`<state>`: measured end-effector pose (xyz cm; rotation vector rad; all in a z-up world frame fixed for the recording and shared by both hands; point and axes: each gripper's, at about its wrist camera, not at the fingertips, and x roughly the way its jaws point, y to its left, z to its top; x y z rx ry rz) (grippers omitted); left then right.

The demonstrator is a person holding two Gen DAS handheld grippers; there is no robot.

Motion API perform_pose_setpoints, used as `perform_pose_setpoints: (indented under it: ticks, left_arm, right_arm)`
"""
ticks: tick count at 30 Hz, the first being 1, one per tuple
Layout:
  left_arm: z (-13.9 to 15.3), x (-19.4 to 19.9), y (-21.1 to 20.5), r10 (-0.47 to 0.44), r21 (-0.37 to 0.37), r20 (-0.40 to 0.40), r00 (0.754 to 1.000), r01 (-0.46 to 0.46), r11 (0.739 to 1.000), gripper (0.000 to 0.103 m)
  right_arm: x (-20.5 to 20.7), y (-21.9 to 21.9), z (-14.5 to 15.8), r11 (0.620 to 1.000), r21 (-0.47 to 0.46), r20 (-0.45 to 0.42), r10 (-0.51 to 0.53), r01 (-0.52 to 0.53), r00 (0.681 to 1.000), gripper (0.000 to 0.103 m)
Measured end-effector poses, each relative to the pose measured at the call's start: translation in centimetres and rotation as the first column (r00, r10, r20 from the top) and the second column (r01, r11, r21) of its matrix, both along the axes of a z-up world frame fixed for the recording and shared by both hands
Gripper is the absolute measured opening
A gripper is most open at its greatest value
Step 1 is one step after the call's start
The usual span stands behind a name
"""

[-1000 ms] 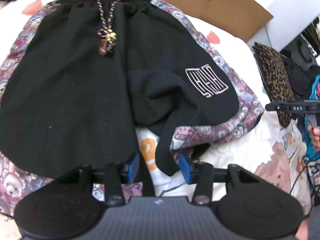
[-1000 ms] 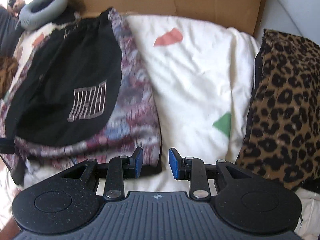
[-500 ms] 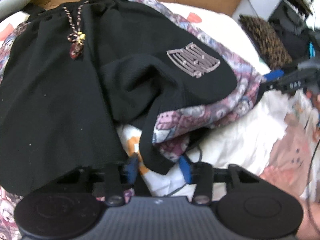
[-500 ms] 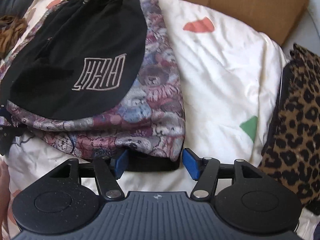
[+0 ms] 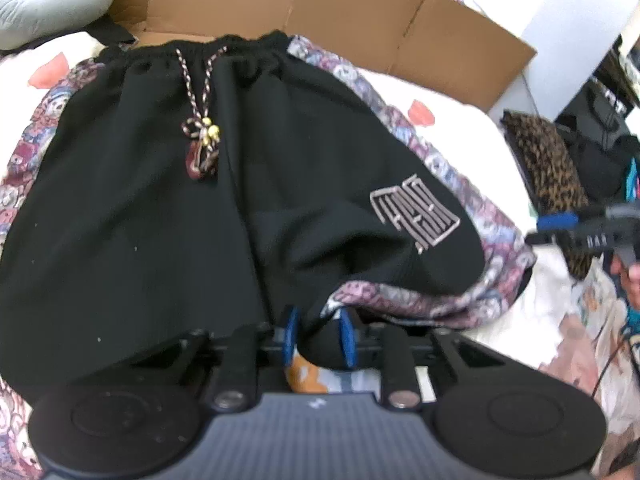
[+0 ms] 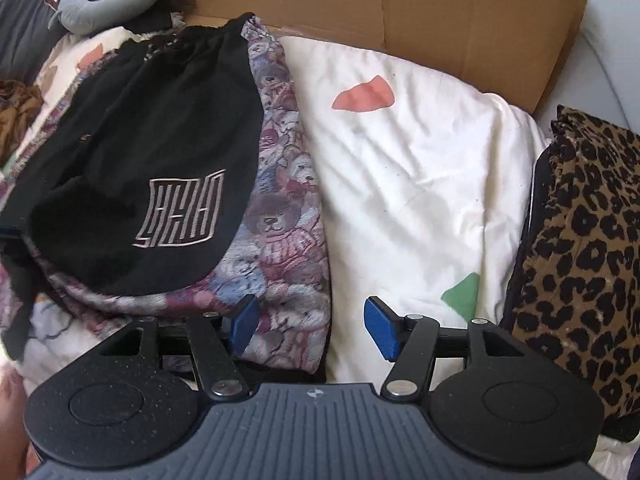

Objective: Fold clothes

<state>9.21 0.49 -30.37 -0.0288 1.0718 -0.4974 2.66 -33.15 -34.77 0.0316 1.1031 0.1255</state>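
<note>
Black shorts (image 5: 152, 208) with bear-print side panels, a braided drawstring (image 5: 202, 136) and a pale logo (image 5: 416, 218) lie flat on a white duvet (image 6: 420, 168). My left gripper (image 5: 317, 338) is at the near hem; its jaws are closing and a bunch of black fabric fills the gap between the blue pads. My right gripper (image 6: 312, 330) stands open at the shorts' bear-print corner (image 6: 288, 264), which lies between the pads without being pressed. The left wrist view also shows the right gripper (image 5: 556, 226) at the shorts' right edge.
Flattened cardboard (image 6: 400, 20) stands along the back. A leopard-print garment (image 6: 584, 248) lies to the right and a grey neck pillow (image 5: 52, 4) at the far left. Brown cloth (image 6: 16, 112) sits at the left edge. A person's hand (image 5: 628, 276) holds the right gripper.
The left gripper's pads have drawn together around the black hem fabric. The right gripper has opened wider and shifted left to the shorts' bear-print corner.
</note>
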Motion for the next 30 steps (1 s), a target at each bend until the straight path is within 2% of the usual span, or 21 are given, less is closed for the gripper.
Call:
perform_pose_setpoints:
  ticks: [6,7,8,10,16,18,22,24,30]
  left_arm:
    - [1.0,1.4,0.2,0.032,-0.037,0.025,0.999,-0.031,0.999,0.016]
    - [1.1,1.6,0.2,0.032,-0.039,0.032,0.999,-0.031,0.999,0.015]
    - [1.2,1.9,0.1,0.033,-0.042,0.038,0.999,-0.032,0.999,0.015]
    - [1.3,2.2,0.1,0.035,-0.041,0.046,0.998,-0.033,0.999,0.012]
    - [1.5,2.0,0.5,0.017,-0.049,0.041,0.999,-0.015,0.999,0.012]
    - [1.6,1.6,0.9,-0.002,-0.046,0.034,0.999,0.003,0.999,0.015]
    - [1.3,0.3,1.4,-0.028,-0.032,0.012,1.0,0.028,0.999,0.041]
    - [1.0,-0.3,1.5,-0.041,-0.021,0.003,0.999,0.041,0.999,0.046]
    - [-0.4,-1.4,0.9,-0.077,0.033,-0.011,0.997,0.078,0.996,0.044]
  right_arm:
    - [-1.3,2.6,0.2,0.994,0.028,-0.039,0.104,-0.103,0.994,0.065]
    - [-1.4,3.3,0.2,0.991,0.022,-0.04,0.132,-0.132,0.99,0.068]
    - [-1.6,4.0,0.2,0.988,0.014,-0.039,0.156,-0.155,0.987,0.076]
    - [-1.7,5.1,0.2,0.984,0.0,-0.032,0.18,-0.18,0.983,0.086]
    - [-2.1,7.1,-0.4,0.968,-0.048,-0.03,0.244,-0.245,0.969,0.087]
    - [-2.3,7.5,-0.7,0.962,-0.064,-0.031,0.263,-0.264,0.964,0.087]
    - [-2.8,8.1,-1.2,0.957,-0.076,-0.033,0.278,-0.279,0.96,0.094]
    - [-3.0,8.5,-1.5,0.95,-0.103,-0.038,0.293,-0.295,0.955,0.095]
    - [-3.2,9.4,-2.5,0.933,-0.156,-0.046,0.32,-0.323,0.946,0.095]
